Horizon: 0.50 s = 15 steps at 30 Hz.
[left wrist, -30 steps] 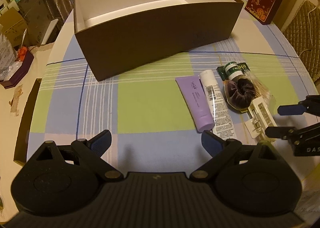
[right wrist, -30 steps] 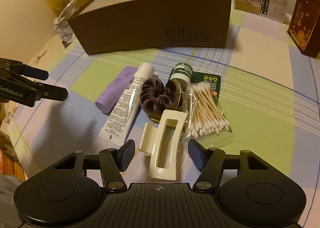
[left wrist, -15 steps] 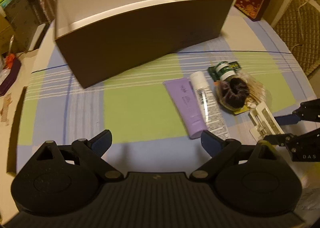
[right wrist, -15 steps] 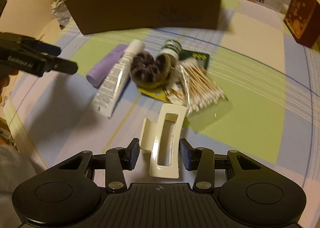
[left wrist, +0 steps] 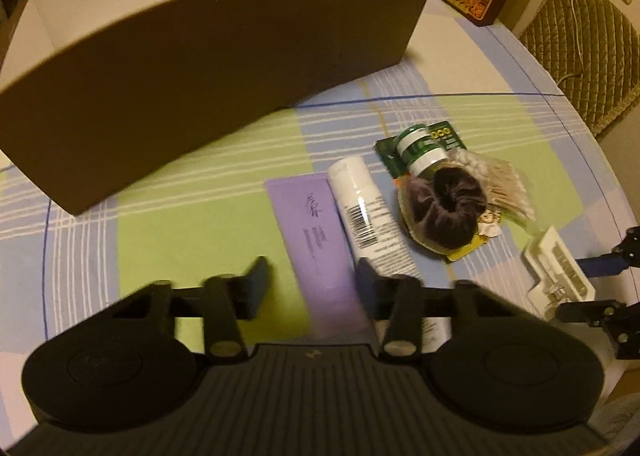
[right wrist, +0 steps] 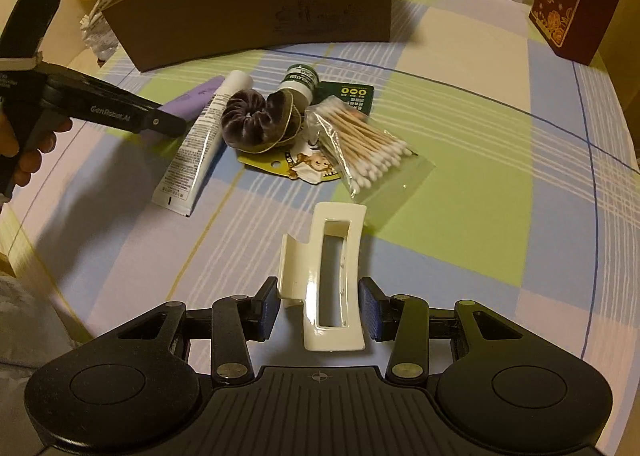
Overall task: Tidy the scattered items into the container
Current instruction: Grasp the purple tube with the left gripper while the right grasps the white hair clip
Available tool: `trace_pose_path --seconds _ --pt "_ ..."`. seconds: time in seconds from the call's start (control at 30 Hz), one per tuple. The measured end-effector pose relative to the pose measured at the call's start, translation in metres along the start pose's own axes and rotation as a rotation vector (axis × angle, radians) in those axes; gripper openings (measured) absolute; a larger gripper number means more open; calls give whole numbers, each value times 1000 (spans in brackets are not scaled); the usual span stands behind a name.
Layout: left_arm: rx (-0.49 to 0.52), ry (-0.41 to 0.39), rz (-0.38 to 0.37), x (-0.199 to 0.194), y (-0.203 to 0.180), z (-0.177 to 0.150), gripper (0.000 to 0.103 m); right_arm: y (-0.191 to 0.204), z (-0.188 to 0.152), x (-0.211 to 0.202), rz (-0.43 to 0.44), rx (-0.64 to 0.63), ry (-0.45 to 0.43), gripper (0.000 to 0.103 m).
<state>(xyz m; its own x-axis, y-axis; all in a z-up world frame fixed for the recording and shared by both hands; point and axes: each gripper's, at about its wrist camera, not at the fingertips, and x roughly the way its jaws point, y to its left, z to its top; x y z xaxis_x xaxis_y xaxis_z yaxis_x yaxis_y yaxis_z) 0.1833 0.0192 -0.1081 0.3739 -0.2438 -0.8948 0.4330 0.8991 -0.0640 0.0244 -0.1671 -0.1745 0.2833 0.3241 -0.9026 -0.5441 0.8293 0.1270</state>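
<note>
The left gripper [left wrist: 308,284] points down at the checked tablecloth [left wrist: 192,223], its jaws closing around the cap end of the purple tube [left wrist: 316,240]; the right pad sits at the tube's edge, while the left pad is apart from it, so the tube is not yet pinched. Just right of that gripper lies the white tube [left wrist: 368,215], touching the purple one, and beyond it the dark velvet scrunchie [left wrist: 448,211] and a small green-capped bottle [left wrist: 420,147]. The right gripper [right wrist: 318,310] has its pads against both sides of the cream hair claw clip [right wrist: 328,268], clamped on it. Ahead of it lies a bag of cotton swabs [right wrist: 360,143]. The brown box [right wrist: 256,11] stands beyond both grippers, well apart.
</note>
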Motion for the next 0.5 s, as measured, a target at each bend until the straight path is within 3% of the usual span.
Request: trace_pose_path --seconds 0.23,0.3,0.33,0.37,0.4,0.5 --pt "22 24 26 -13 15 -20 26 2 2 2 10 -24 -4 46" --pt "17 51 17 -19 17 -28 26 4 4 4 13 -34 -2 57" --pt "13 60 14 -22 17 -31 26 5 4 4 7 -40 -7 80" --pt "11 65 13 -24 17 -33 30 7 5 3 -3 -48 -21 86" --pt "14 64 13 -25 16 -33 39 8 5 3 -4 -58 -31 86" --pt "20 43 31 -22 14 -28 45 11 8 7 -14 -75 -25 85"
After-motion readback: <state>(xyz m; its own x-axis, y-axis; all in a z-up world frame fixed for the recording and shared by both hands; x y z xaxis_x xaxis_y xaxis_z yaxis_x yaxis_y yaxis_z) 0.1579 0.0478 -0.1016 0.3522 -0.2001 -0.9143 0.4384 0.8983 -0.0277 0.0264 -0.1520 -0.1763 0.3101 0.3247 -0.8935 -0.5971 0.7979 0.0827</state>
